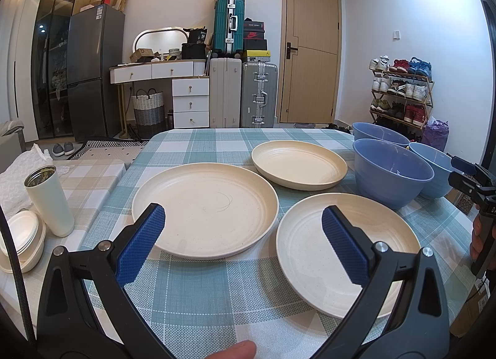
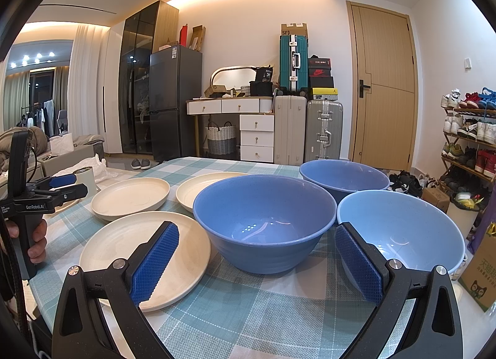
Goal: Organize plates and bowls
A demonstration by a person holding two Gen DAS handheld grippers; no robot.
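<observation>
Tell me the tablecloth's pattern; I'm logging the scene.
Teal, pale blue and white checks on the tablecloth, clearest in the left wrist view.

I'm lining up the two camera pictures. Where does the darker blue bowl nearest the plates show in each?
Left wrist view: darker blue plastic bowl sits right of centre, behind the nearest cream round plate.
Right wrist view: the bowl fills the centre.
Shared landmark: the teal upright suitcase by the back wall.
</observation>
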